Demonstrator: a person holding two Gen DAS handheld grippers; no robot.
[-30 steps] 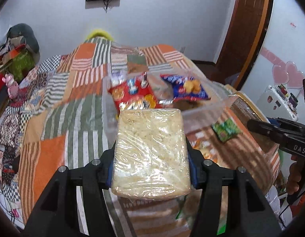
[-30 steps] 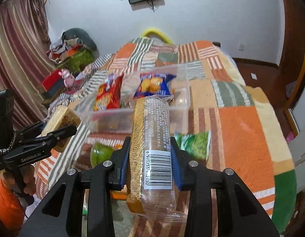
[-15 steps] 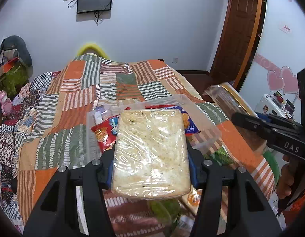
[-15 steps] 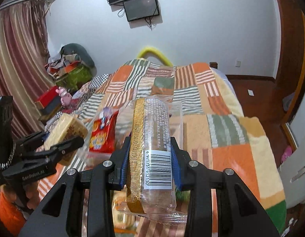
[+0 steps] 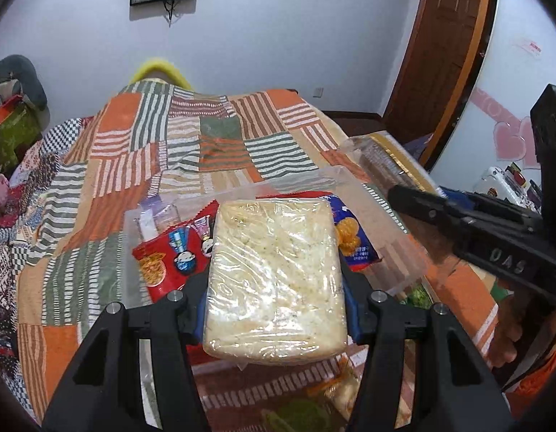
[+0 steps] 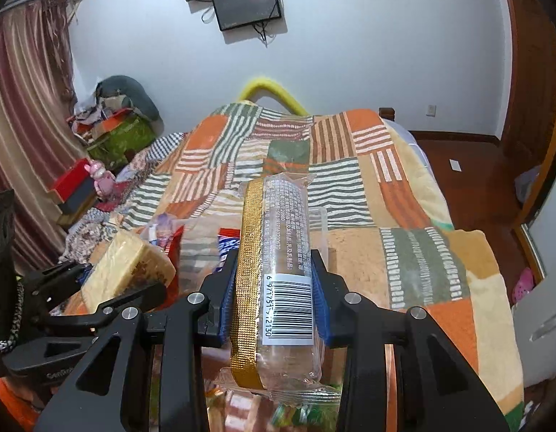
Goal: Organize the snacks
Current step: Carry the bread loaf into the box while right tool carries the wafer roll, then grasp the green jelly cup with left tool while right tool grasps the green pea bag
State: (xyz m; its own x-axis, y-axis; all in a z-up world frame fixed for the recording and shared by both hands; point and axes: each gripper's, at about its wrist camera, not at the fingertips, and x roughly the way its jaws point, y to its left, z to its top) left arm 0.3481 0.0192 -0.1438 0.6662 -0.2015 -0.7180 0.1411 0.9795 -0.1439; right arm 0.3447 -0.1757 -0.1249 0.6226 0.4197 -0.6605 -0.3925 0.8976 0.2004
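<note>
My left gripper (image 5: 276, 302) is shut on a pale rice cracker block (image 5: 276, 277) in clear wrap, held above the near edge of a clear plastic bin (image 5: 397, 248). The bin holds a red snack bag (image 5: 166, 262) and a blue snack bag (image 5: 353, 244). My right gripper (image 6: 274, 309) is shut on a clear biscuit sleeve (image 6: 281, 273) with a gold strip and a barcode. It also shows in the left wrist view (image 5: 389, 158). The left gripper with its block shows in the right wrist view (image 6: 126, 270).
The bin sits on a bed with a striped patchwork blanket (image 5: 213, 144). Green snack packets (image 5: 299, 414) lie near the front edge under the grippers. A brown door (image 5: 440, 46) is at the right. Boxes and clutter (image 6: 108, 133) stand left of the bed.
Both grippers have risen and tilted up, still holding their snacks. The bin now sits lower in both views and the right gripper has come closer to the left one.
</note>
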